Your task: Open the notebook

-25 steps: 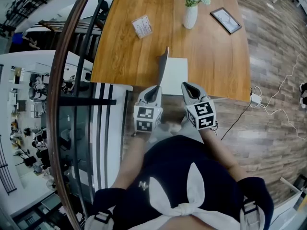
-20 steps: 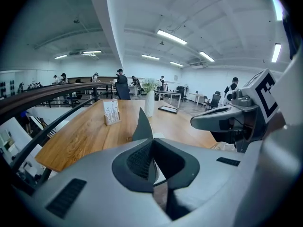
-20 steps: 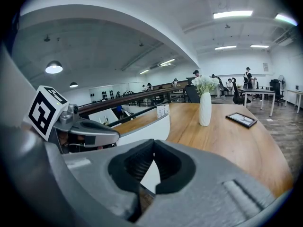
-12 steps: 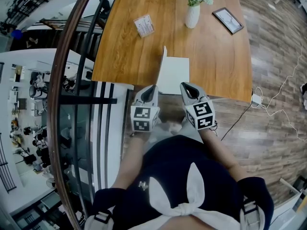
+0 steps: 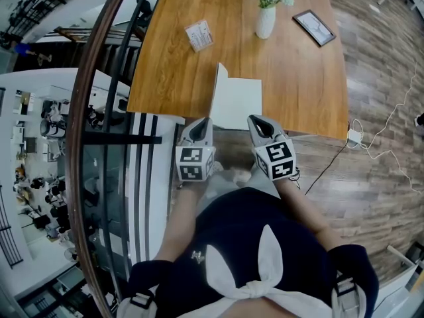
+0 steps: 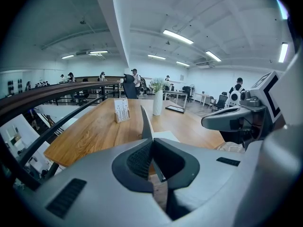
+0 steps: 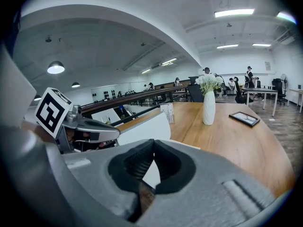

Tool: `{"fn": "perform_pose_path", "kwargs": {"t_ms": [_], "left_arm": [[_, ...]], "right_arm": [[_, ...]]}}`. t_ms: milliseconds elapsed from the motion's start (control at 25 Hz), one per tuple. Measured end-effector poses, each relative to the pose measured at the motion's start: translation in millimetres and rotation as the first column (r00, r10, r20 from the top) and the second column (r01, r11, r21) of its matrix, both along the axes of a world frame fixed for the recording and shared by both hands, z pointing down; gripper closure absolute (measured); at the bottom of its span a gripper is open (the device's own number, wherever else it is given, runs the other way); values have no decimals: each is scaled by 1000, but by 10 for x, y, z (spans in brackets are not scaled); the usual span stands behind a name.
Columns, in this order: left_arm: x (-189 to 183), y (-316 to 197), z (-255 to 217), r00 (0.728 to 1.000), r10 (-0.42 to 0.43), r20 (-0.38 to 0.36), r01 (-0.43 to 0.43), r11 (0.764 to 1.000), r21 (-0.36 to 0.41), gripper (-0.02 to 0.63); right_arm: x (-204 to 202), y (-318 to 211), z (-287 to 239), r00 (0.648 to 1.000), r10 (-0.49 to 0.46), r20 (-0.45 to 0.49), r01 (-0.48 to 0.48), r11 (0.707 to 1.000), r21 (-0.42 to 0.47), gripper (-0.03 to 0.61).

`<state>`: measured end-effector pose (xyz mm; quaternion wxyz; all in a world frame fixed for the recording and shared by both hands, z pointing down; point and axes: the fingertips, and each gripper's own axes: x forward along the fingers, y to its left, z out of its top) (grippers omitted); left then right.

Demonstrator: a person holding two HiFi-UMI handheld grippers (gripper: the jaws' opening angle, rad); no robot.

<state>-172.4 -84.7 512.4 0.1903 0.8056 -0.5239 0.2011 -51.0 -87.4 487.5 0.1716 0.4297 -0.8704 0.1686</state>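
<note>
Notebook [image 5: 240, 105] of white pages lies on the brown wooden table [image 5: 298, 71], just ahead of both grippers. Left gripper [image 5: 205, 122] clamps its raised thin grey cover [image 6: 146, 124]; right gripper [image 5: 257, 120], jaws pressed together, sits at its near corner.

Raised notebook cover [image 5: 216, 91] walls the left — bare table [image 5: 298, 78] right of it

White notebook [image 5: 240, 103], cover [image 5: 216, 90] nearly upright
</note>
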Motion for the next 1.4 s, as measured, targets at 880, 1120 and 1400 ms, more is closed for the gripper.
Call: {"fn": "perform_pose_path", "kwargs": {"t_ms": [880, 1120, 1400], "left_arm": [[-249, 7, 63, 999, -46, -1, 46, 999, -17, 592], [-329, 4, 100, 999, -41, 3, 41, 999, -27, 592], [-443, -6, 162, 999, -32, 5, 32, 999, -41, 592]], "right_arm": [[-52, 45, 37, 1000, 10, -6, -10, 1000, -12, 580], [-131, 69, 75, 1000, 19, -1, -19, 1000, -22, 580], [-220, 90, 130, 999, 35, 0, -35, 999, -33, 580]]}}
